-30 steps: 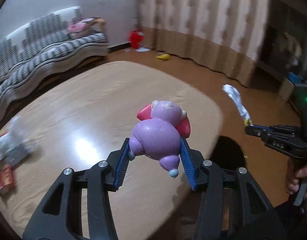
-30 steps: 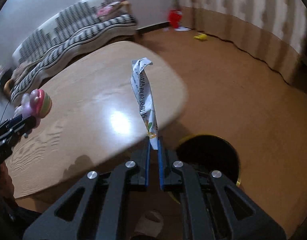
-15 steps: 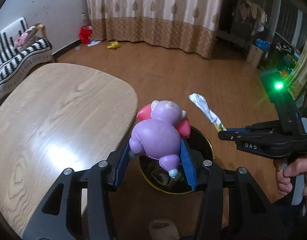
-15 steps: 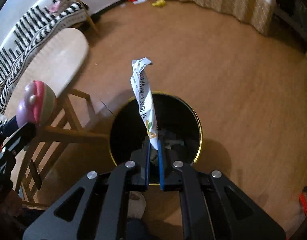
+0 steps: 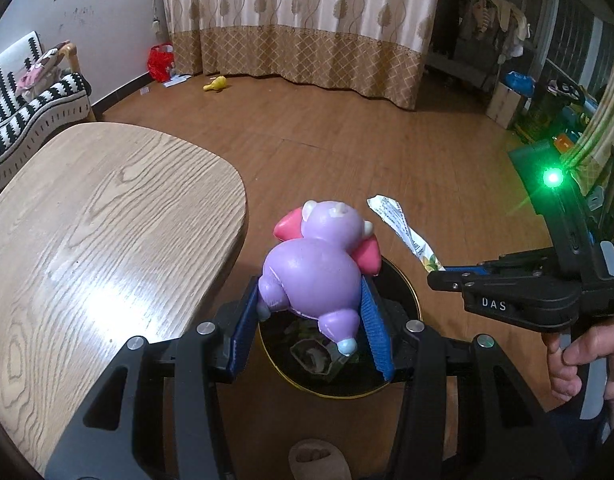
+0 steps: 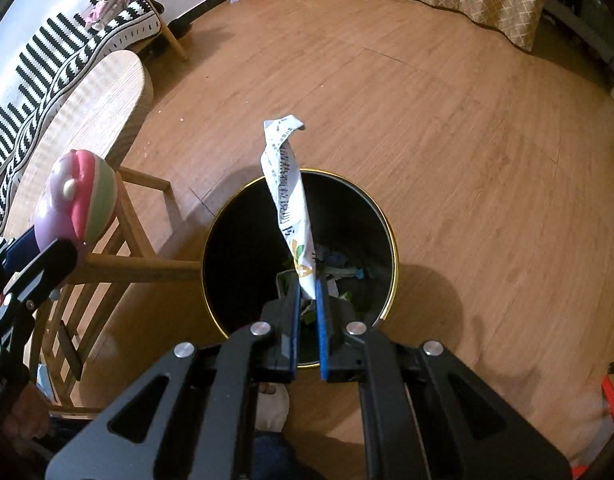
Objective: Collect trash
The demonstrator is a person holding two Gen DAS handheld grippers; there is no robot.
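My right gripper (image 6: 307, 280) is clamped on the lower end of a crumpled white printed snack wrapper (image 6: 287, 196), which sticks up beyond the blue pads. Below it on the brown wooden floor (image 6: 447, 120) stands a round black bin with a gold rim (image 6: 393, 240), bits of rubbish lying in its bottom. At the left edge my left gripper (image 6: 47, 256) holds a purple and pink plastic toy (image 6: 77, 204), beside the light oval wooden worktop (image 6: 87, 100).

"DAS" in white on right gripper (image 5: 447, 270) body; wrapper (image 6: 289, 200) print illegible.
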